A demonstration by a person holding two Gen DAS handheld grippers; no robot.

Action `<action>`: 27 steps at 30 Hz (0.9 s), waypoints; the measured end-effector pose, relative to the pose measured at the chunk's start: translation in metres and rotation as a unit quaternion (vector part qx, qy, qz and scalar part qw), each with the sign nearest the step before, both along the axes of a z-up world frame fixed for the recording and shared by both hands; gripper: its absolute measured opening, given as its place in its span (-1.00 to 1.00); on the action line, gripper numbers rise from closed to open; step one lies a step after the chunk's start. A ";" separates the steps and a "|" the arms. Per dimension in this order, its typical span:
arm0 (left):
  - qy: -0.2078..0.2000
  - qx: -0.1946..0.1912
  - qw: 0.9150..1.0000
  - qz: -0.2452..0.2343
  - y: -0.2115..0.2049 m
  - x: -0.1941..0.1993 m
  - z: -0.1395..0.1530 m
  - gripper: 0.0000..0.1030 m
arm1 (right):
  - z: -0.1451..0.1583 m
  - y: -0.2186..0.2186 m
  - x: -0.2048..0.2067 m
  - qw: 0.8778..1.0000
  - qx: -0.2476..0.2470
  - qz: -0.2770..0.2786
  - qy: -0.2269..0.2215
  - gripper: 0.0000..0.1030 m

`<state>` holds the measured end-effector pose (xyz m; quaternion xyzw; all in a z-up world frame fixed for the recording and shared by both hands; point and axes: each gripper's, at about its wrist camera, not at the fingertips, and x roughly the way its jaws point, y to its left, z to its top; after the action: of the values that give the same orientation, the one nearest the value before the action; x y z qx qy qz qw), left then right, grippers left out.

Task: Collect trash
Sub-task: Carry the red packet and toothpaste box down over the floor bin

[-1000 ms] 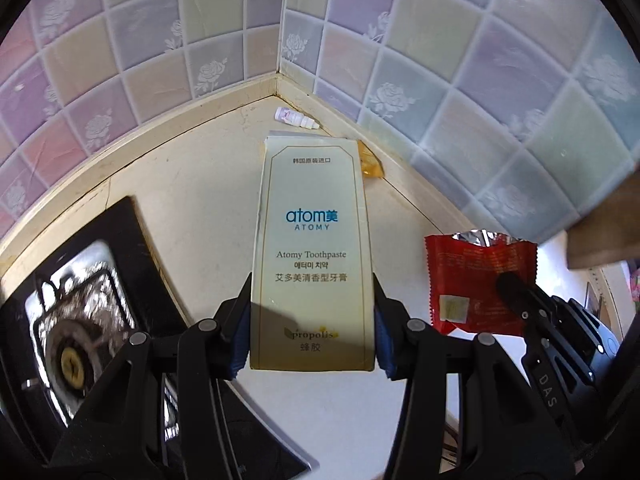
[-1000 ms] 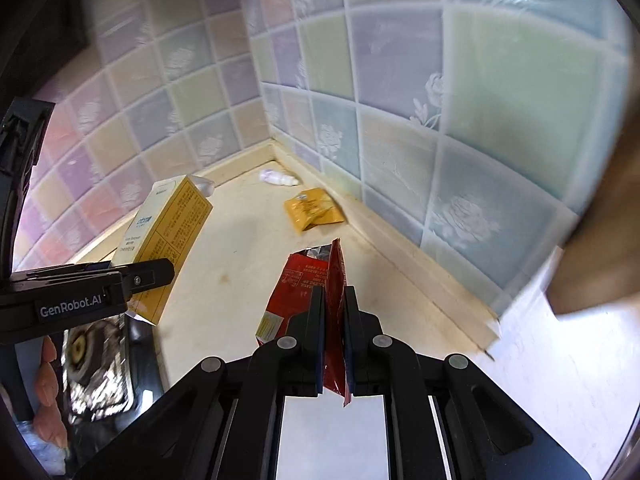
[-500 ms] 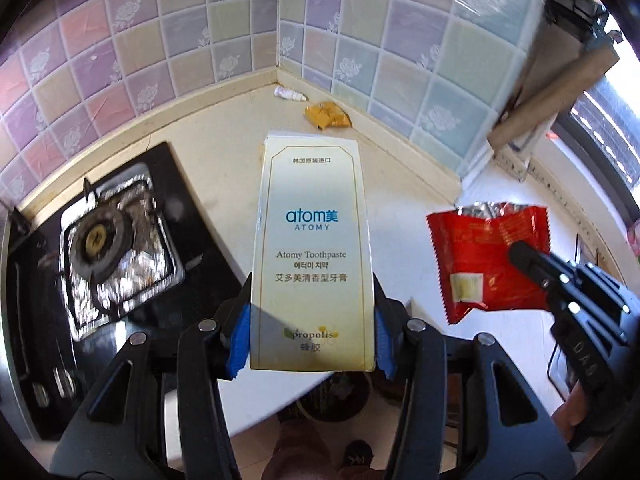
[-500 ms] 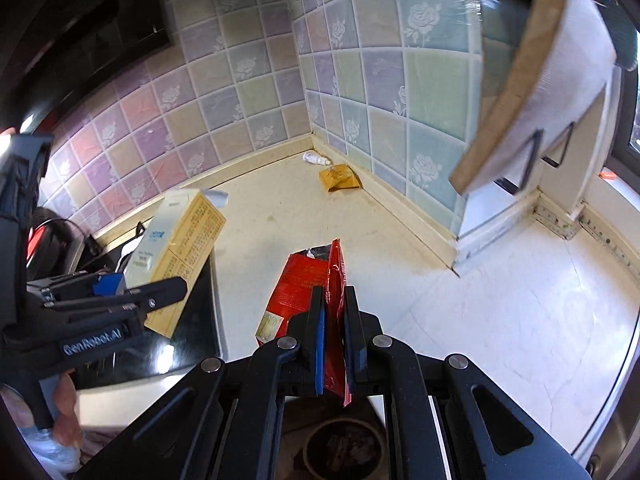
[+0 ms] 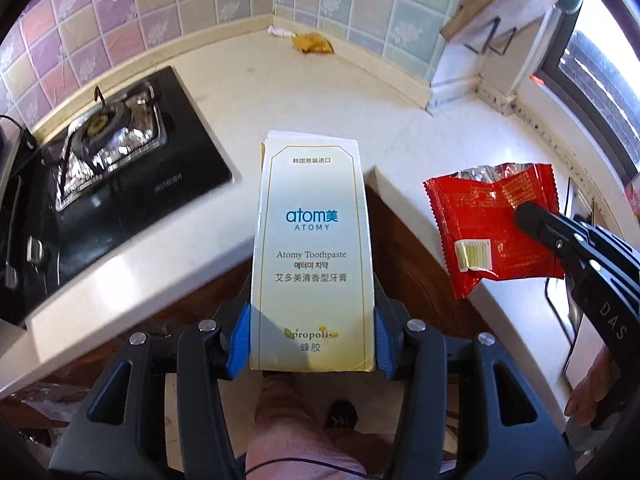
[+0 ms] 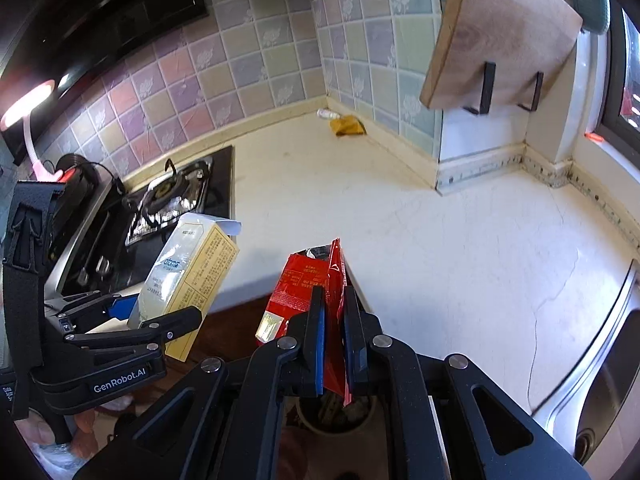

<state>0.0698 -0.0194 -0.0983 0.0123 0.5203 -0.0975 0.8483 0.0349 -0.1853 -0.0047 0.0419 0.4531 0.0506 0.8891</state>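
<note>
Jaws: left gripper (image 5: 312, 340) clamps toothpaste box (image 5: 312, 248), right gripper (image 6: 334, 336) pinches red wrapper (image 6: 308, 284).

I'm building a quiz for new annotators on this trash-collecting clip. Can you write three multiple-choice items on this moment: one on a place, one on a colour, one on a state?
1. Where does the yellow wrapper lie?
A. On the stove
B. On the counter near the tiled corner
C. In the sink

2. What colour is the snack packet in the right gripper?
A. Red
B. Green
C. Blue

3. What is the state of the left gripper?
A. Open and empty
B. Shut on nothing
C. Shut on the toothpaste box

Answers:
1. B, it lies on the counter close to where the two tiled walls meet, beside a small white tube.
2. A, the packet pinched between the blue pads is red.
3. C, both pads press the sides of the box.
</note>
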 end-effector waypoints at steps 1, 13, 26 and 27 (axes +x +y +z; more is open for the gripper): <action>0.005 0.003 1.000 -0.002 -0.002 -0.007 -0.006 -0.10 | -0.006 -0.003 -0.006 1.000 0.003 0.000 0.007 -0.86; 0.070 0.002 0.997 -0.024 -0.006 -0.031 -0.091 -0.10 | -0.100 -0.006 -0.038 0.997 -0.013 0.007 0.082 -0.86; 0.123 -0.002 0.991 -0.049 0.006 -0.008 -0.257 -0.10 | -0.272 0.029 -0.038 0.987 -0.052 0.005 0.155 -0.86; 0.126 -0.001 0.991 -0.050 0.005 -0.006 -0.270 -0.10 | -0.289 0.030 -0.037 0.986 -0.051 0.004 0.161 -0.86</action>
<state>0.0642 -0.0140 -0.3679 0.0252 0.6219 -0.1410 0.7699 -0.0024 -0.1553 -0.2933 0.0021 0.5923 0.0235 0.8054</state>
